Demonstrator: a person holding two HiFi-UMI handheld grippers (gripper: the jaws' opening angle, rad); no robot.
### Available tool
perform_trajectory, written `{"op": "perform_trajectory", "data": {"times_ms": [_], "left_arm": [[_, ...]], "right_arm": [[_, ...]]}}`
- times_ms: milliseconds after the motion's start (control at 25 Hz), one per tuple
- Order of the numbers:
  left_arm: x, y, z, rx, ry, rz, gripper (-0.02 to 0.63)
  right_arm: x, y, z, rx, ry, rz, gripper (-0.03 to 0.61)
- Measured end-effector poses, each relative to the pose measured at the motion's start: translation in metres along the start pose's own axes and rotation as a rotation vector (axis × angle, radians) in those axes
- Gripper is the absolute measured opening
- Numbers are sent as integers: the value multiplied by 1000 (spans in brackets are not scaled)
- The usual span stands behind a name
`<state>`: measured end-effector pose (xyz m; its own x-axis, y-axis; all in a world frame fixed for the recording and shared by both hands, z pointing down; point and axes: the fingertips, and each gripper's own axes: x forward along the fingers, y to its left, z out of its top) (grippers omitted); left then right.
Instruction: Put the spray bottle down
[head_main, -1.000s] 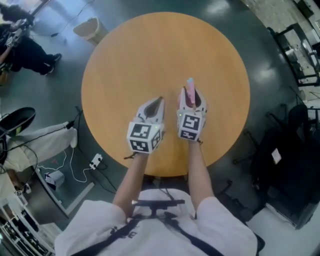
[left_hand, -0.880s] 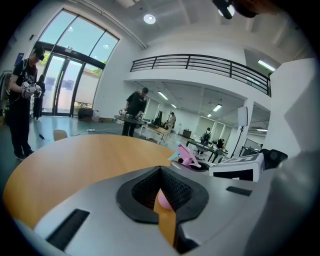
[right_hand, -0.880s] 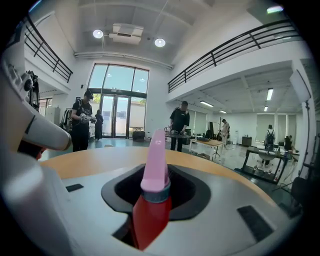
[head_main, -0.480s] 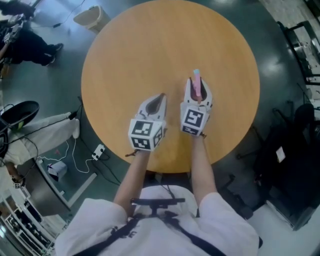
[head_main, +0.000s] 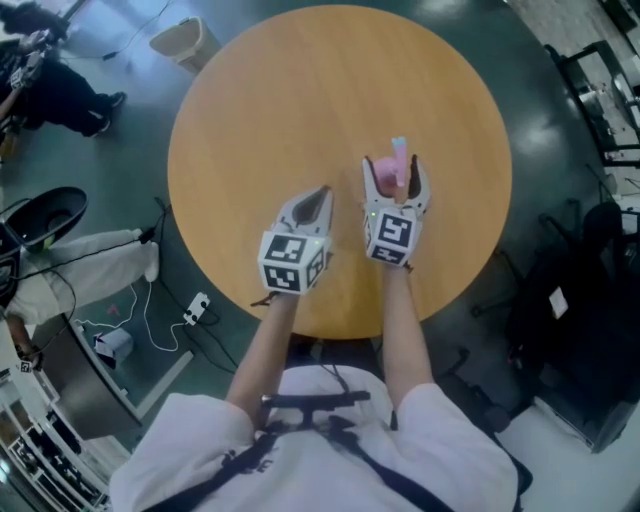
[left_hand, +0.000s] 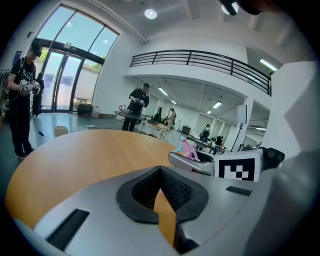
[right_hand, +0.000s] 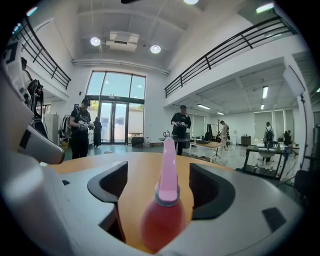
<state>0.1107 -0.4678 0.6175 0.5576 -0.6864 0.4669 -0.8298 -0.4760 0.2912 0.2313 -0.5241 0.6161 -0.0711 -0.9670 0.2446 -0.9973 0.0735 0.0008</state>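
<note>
A pink spray bottle (right_hand: 165, 210) stands upright between the jaws of the right gripper (head_main: 396, 180) at a round wooden table (head_main: 300, 100). The jaws are opening, with both pads clear of the bottle's sides. Just to its left sits the left gripper (head_main: 318, 198) – jaws pressed together with nothing between them – low over the tabletop, near the person's edge of the table.
</note>
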Motion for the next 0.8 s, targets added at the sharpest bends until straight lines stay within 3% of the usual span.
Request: {"op": "perform_trajectory", "data": {"times_ms": [320, 560, 800], "left_arm": [[-47, 6, 16, 19, -85, -14, 11], [-98, -11, 35, 54, -183, -57, 11], [-159, -38, 52, 126, -273, -97, 11]], "right_arm": [[-64, 3, 6, 31, 23, -78, 384], [-136, 39, 32, 59, -9, -69, 215], [-203, 86, 77, 40, -90, -39, 117]]}}
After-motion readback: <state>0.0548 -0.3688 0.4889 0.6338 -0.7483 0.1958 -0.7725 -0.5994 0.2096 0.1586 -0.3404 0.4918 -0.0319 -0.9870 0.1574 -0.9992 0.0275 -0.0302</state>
